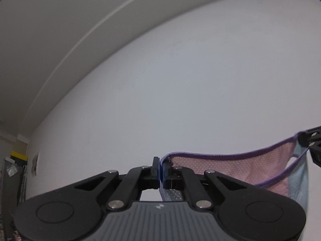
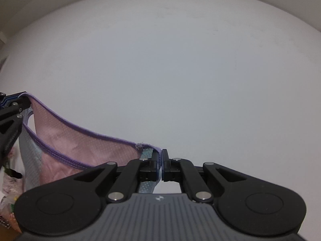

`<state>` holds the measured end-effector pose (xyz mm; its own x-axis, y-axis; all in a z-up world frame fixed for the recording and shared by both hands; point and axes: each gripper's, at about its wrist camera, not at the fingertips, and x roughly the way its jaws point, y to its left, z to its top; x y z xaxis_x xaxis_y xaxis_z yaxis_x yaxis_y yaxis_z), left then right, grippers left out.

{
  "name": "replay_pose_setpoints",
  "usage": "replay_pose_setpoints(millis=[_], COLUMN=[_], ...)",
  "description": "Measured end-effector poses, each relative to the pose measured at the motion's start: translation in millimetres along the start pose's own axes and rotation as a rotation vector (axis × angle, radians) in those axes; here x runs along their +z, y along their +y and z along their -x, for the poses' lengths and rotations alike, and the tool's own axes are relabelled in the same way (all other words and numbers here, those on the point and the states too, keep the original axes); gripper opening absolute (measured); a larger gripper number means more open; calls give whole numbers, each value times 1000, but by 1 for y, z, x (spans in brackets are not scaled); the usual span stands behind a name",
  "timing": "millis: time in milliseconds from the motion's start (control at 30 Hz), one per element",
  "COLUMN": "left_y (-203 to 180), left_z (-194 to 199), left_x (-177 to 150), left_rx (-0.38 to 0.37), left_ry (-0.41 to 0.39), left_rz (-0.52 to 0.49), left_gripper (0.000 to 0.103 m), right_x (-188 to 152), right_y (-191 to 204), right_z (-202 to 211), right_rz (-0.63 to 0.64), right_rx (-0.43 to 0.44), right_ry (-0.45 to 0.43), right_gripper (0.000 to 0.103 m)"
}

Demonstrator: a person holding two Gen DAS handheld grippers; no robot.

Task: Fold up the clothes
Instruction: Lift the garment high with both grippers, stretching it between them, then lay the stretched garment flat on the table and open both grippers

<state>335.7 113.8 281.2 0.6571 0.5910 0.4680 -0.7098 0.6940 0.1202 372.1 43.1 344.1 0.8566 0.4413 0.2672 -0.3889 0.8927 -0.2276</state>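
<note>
Left gripper (image 1: 160, 167): jaws together, clamped on the purple-trimmed edge of the garment (image 1: 230, 168); a strip of dotted blue cloth hangs down behind the fingers.
Right gripper (image 2: 161, 158): jaws together, pinching the other end of the same purple hem; a dotted blue strip shows below the fingers.
Garment: held up in the air between the 2 grippers, in front of a plain white wall (image 1: 180, 80); pink dotted fabric with a purple bound edge and a pale blue dotted panel.
Hang: the top hem sags in a curve from one gripper to the other.
Hidden: the lower part of the garment is cut off behind each gripper's black body, so its full shape and kind cannot be told.
Cut off: each view catches only the tip of the opposite gripper at its frame edge.
Only in left view: the ceiling line, a dim doorway area at far left with a yellow-and-black object (image 1: 19, 156) and a paper (image 1: 35, 163) on the wall, both too small to read.
Only in right view: a frayed tuft (image 2: 139, 145) on the hem near the fingers, and a blurred floral-patterned heap (image 2: 9, 182) at lower left, not identifiable.
Person: no hand or sleeve in either view.
</note>
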Motion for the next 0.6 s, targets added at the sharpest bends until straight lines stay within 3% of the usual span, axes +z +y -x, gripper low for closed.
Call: replay_pose_setpoints(millis=[167,267,433,500,600], left_y=[13,10,-2,-7,-6], left_z=[100,171,286,325,369], left_x=[-62,-103,-165,-183,-198], left_rx=[-100,-157,-371,-454,-511], left_ry=[28,120,458,599,744], left_rz=[-46,-124,-215,-237,-236], left_gripper=[1,1,1,1,1], right_x=[-61,-113,-218,-239,-251], right_y=[4,8,10,25,21], right_z=[57,102,199,256,313], right_rz=[79,91,52,17,-12], right_rx=[115,193,322,358,378], right_ry=[38,110,377,487,615], right_gripper=[1,1,1,1,1])
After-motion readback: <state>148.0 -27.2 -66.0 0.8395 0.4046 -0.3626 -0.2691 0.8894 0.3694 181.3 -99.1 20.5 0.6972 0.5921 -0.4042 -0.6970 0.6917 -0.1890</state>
